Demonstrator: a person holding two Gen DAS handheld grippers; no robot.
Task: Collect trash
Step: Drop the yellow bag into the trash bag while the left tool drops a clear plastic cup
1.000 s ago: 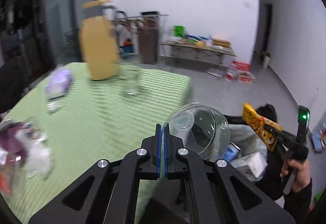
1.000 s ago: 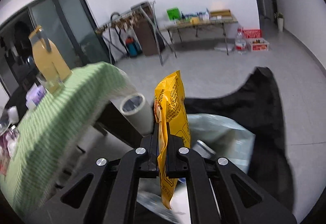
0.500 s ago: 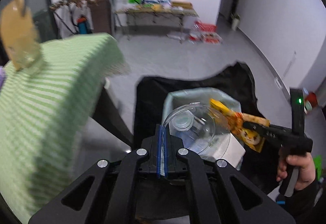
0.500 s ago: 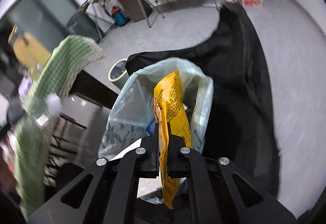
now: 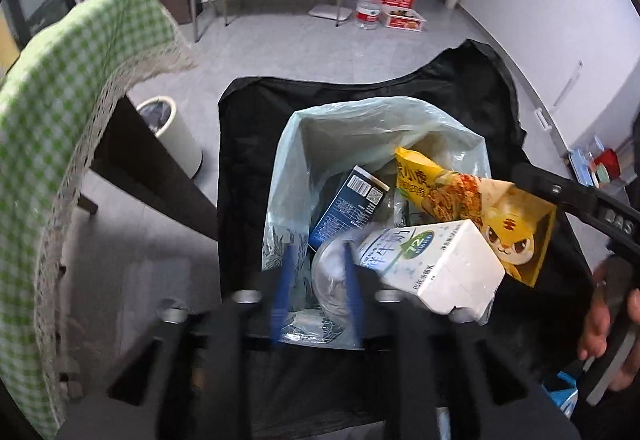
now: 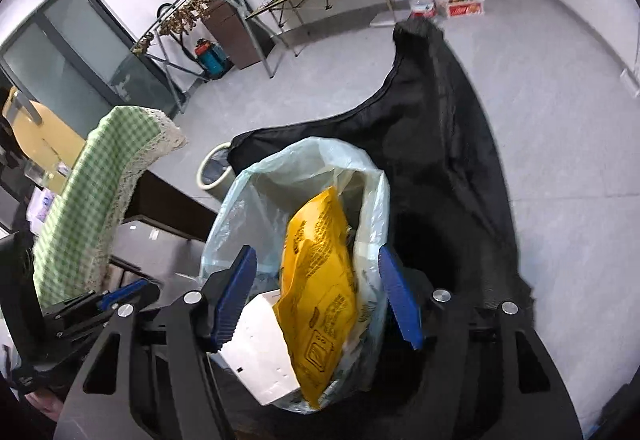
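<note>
Hanging over the pale blue-green translucent plastic trash bag (image 5: pixel 288 168), both tongs are opening. The left tongs (image 5: pixel 316 280) show blue pads set narrowly apart, motion-blurred; the clear domed plastic lid (image 5: pixel 332 272) sits between them, and contact with the pads cannot be confirmed, though it looks loose. The right tongs (image 6: pixel 316 296) stand wide, blue pads clear of the yellow crinkled snack packet (image 6: pixel 320 280), which lies between them without touching either pad.

Packet: long axis roughly along the right tongs' line in the right wrist view, far end deeper in the bag, near end at the bag's rim. In the left wrist view it runs diagonally, with a cartoon tiger face on the end nearest the right tongs and yellow Chinese characters on a darker panel at the other; characters not legible.

Also in the bag: a white milk carton (image 5: pixel 432 268) with green Chinese lettering and a round green logo, lying on its side just beside the lid; a dark blue box (image 5: pixel 348 208) with barcode and QR code, tilted on end. The bag sits against black fabric (image 5: pixel 248 144) on the floor, beside the bench under a green-checked cloth (image 5: pixel 60 120).
</note>
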